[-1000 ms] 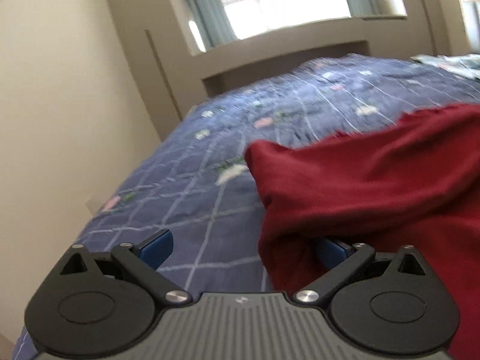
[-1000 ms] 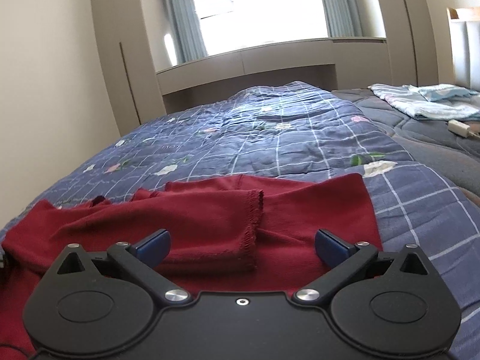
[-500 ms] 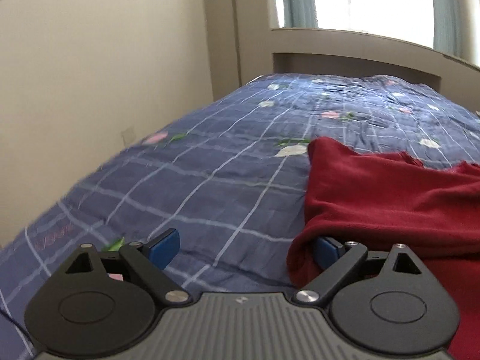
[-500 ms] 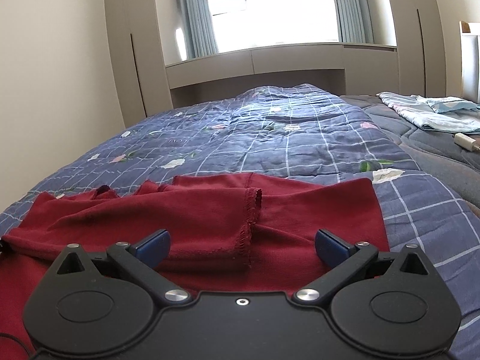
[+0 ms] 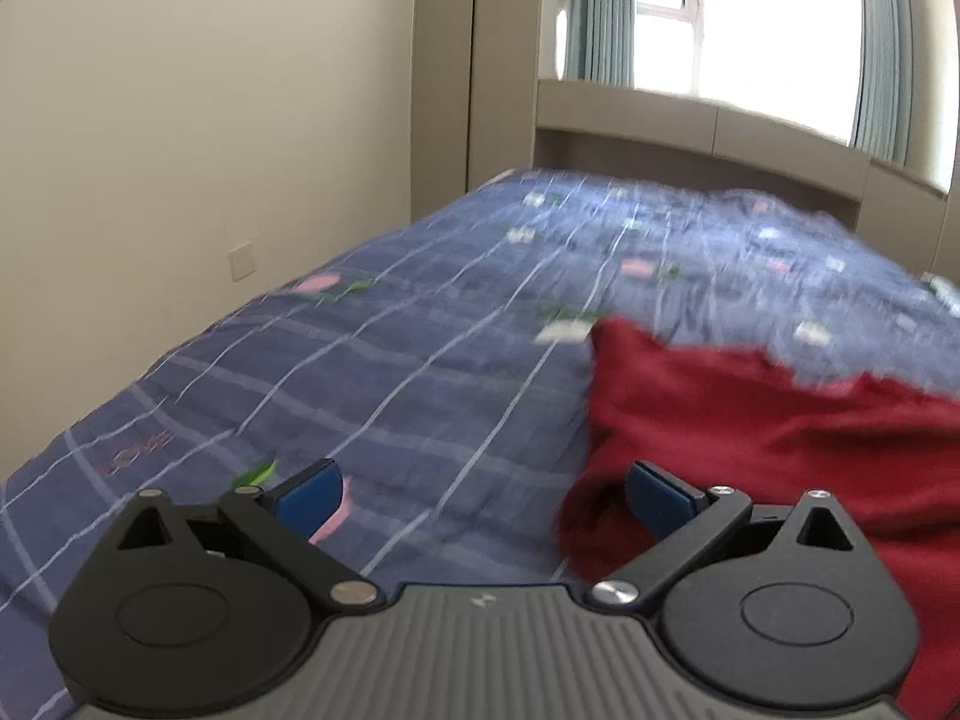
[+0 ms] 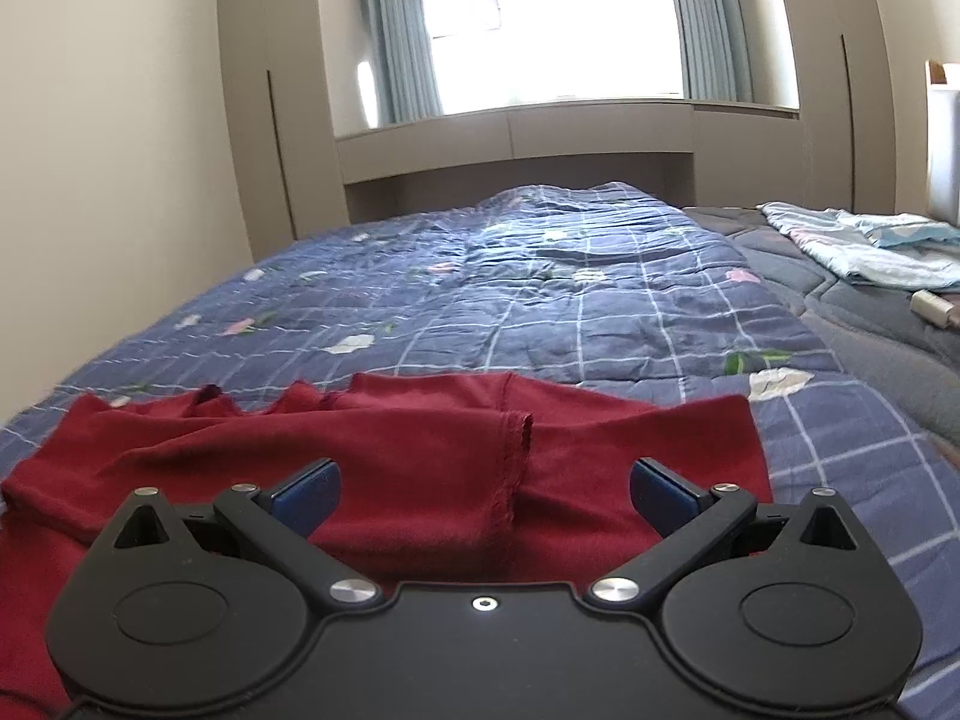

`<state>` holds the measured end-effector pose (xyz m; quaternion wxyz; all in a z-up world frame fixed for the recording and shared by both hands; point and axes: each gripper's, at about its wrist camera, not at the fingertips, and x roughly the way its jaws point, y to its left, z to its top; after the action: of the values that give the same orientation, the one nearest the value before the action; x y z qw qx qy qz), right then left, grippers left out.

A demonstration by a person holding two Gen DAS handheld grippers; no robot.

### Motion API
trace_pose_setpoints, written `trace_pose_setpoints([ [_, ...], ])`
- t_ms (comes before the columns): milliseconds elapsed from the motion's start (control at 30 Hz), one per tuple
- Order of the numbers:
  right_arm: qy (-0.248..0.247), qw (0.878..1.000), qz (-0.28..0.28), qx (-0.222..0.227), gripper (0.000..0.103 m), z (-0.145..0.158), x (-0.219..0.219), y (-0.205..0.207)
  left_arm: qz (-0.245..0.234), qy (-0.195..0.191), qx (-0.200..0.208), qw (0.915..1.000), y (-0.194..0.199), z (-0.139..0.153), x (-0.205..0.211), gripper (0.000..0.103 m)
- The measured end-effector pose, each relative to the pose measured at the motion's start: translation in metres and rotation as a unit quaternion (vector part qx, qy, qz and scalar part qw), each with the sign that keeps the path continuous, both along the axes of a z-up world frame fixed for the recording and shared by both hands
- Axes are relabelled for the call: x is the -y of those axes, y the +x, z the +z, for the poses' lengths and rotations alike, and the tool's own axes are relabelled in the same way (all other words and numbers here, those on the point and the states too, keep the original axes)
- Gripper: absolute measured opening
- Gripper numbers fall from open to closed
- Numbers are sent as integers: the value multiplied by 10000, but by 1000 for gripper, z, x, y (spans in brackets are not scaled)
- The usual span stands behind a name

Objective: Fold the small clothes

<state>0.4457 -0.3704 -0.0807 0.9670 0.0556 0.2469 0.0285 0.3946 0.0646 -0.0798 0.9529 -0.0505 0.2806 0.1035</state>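
A dark red garment (image 6: 420, 456) lies spread on the blue checked quilt (image 6: 570, 300), one sleeve folded across its body with the cuff near the middle. My right gripper (image 6: 483, 495) is open and empty, low over the garment's near part. In the left wrist view the garment (image 5: 750, 420) fills the right side. My left gripper (image 5: 483, 495) is open and empty at the garment's left edge; its right finger (image 5: 660, 495) is by a fold of the fabric and its left finger (image 5: 309, 492) is over bare quilt.
The bed runs to a beige headboard shelf (image 6: 516, 132) under a bright window. A wall (image 5: 180, 150) runs along the bed's left side. Folded pale blue clothes (image 6: 864, 246) and a small white object (image 6: 930, 306) lie on a grey blanket at the right.
The left gripper has swung left and pulled back off the red garment; its right finger is no longer under the fabric. The right gripper has drawn back slightly and stays open.
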Motion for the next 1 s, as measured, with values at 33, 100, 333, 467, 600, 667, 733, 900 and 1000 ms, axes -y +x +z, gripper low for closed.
trace_pose_setpoints([
  [33,-88,9999,-55,-52,102,0,-2,5,-28,-2,29,10000,9,3,4,103],
  [100,-238,9995,-140,-142,102,1,-6,15,-53,71,9,10000,33,6,15,103],
  [333,-361,9992,-120,-97,102,4,-9,21,15,770,-731,9944,117,-32,42,103],
  [467,-432,9990,-103,-39,102,6,-10,16,314,769,-614,9947,116,-38,34,103],
  [600,-442,9988,-176,-113,102,2,-7,15,866,660,-626,9921,110,-42,14,103],
  [667,-443,9983,-290,-233,102,-3,-5,17,1112,622,-764,9889,109,-45,1,103],
  [733,-420,9974,-403,-422,102,-9,-1,21,1252,434,-898,9871,110,-48,-14,103],
  [900,-292,9980,-513,-246,102,-6,4,15,1180,281,-722,9900,103,-43,-20,102],
  [1000,-311,9975,-541,-337,102,-10,5,18,1017,267,-238,9942,88,-31,-15,103],
])
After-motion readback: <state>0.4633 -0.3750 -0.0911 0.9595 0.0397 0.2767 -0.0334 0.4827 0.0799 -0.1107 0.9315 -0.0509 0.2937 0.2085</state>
